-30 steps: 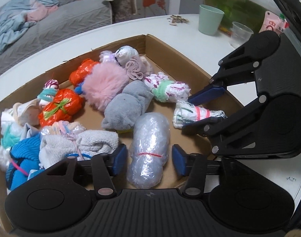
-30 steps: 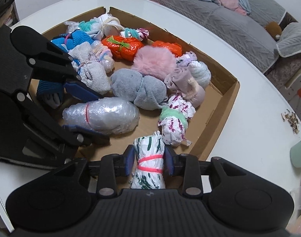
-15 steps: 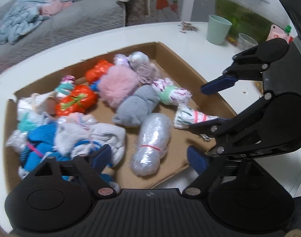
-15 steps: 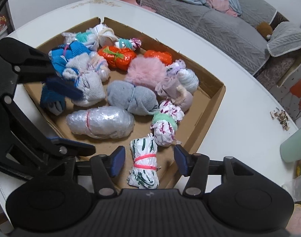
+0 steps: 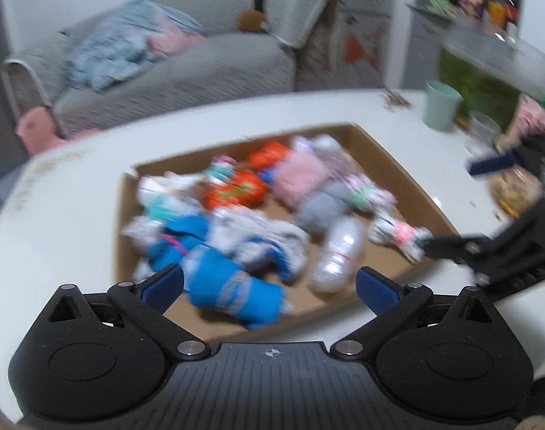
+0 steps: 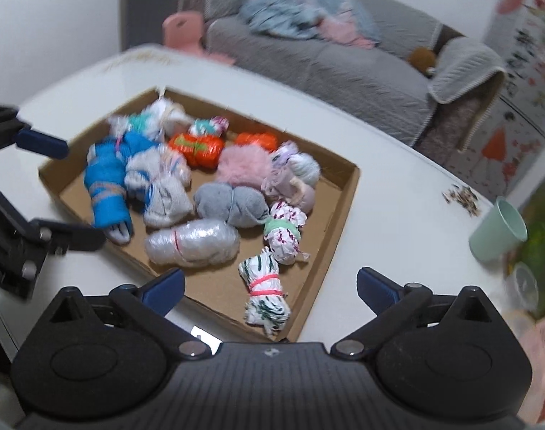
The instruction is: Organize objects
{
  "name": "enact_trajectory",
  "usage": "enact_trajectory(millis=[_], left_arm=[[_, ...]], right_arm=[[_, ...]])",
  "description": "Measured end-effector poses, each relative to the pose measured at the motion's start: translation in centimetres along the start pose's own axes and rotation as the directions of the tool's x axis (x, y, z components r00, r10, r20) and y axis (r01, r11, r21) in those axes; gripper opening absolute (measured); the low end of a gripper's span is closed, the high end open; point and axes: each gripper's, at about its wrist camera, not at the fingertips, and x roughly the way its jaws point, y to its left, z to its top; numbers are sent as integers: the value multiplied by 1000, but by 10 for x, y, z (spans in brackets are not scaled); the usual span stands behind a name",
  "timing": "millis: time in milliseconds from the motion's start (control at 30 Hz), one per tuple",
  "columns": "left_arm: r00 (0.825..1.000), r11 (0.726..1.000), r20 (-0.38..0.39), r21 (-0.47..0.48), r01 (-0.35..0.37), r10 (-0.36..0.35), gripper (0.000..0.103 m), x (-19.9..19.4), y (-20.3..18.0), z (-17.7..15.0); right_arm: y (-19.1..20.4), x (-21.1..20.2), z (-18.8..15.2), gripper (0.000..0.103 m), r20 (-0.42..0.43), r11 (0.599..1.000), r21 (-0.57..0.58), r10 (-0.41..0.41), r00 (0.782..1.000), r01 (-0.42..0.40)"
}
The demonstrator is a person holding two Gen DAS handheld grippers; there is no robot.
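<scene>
A shallow cardboard tray (image 6: 344, 222) on the white table holds several rolled, banded bundles. At its near edge lie a clear plastic-wrapped bundle (image 6: 192, 245) and a white-and-green bundle (image 6: 265, 286) with a pink band. My right gripper (image 6: 270, 285) hovers above and behind them, jaws opening wide, and the pads touch nothing. The left wrist view is blurred. It shows my left gripper (image 5: 269, 283) above the tray's near edge (image 5: 398, 165), over a blue bundle (image 5: 229, 286), jaws opening and gripping nothing. The clear bundle (image 5: 338, 251) lies loose in the tray.
A mint cup (image 6: 498, 229) and a clear plastic cup (image 6: 523, 283) stand on the table (image 6: 398, 179) to the right of the tray, with scattered seeds (image 6: 462, 197) nearby. A grey sofa (image 6: 344, 64) with clothes on it stands behind the table.
The right gripper has let go of the white-and-green bundle. The left jaws have spread away from the clear bundle. Both grippers have drawn back and up from the tray.
</scene>
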Motion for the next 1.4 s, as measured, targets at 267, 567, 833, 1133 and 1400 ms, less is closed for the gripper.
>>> enact_trajectory(millis=[267, 567, 833, 1133, 1400], left_arm=[[999, 993, 33, -120, -12, 16, 103, 12, 45, 0], [998, 994, 49, -105, -31, 36, 103, 30, 53, -10], [994, 995, 78, -78, -66, 72, 103, 28, 49, -13], [994, 997, 94, -64, -43, 49, 103, 26, 45, -14], [993, 997, 99, -64, -51, 57, 103, 26, 43, -15]], right_arm=[[16, -2, -13, 102, 63, 988, 149, 24, 998, -33], [29, 0, -23, 102, 62, 986, 161, 38, 997, -48], [34, 2, -20, 102, 56, 989, 140, 40, 998, -47], [41, 2, -20, 102, 55, 991, 122, 50, 997, -57], [44, 0, -19, 102, 53, 991, 117, 55, 997, -61]])
